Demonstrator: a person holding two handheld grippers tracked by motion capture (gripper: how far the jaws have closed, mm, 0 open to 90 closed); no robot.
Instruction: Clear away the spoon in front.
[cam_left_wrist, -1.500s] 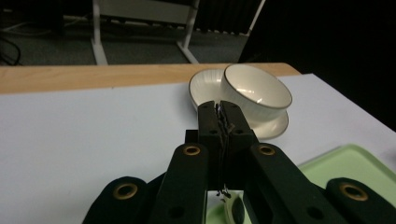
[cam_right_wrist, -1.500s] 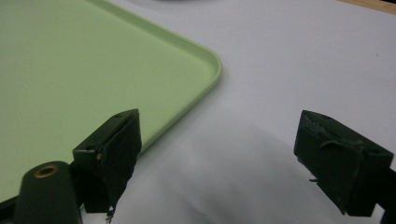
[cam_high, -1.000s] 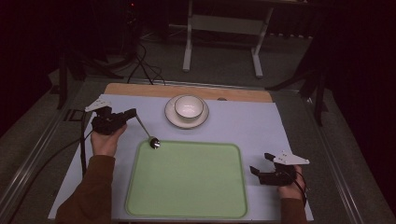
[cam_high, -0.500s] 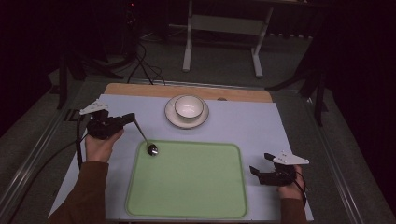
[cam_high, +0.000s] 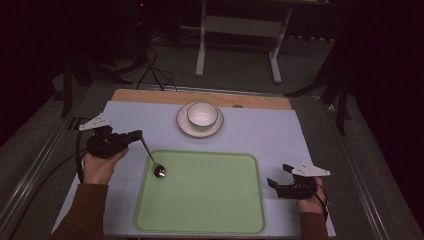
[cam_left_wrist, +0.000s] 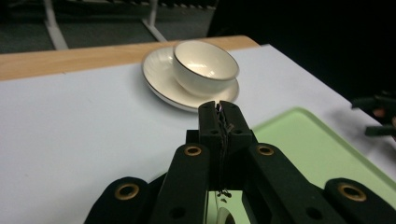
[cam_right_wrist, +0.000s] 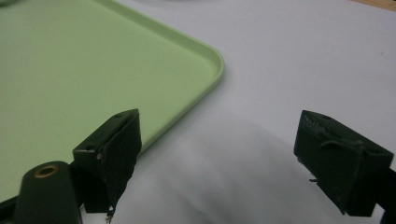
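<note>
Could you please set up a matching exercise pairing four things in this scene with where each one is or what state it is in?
Things:
1. spoon
2. bowl
3. right gripper
4. tray

Places or states:
A. standing on the saucer at the far side of the table
B. open, holding nothing, beside the tray's right edge
C. green, lying flat in the middle of the white mat
D. clamped by its handle in the left gripper, its scoop end over the tray's near-left corner area

Pairs: 1-D, 2-A, 3-B, 4-C
</note>
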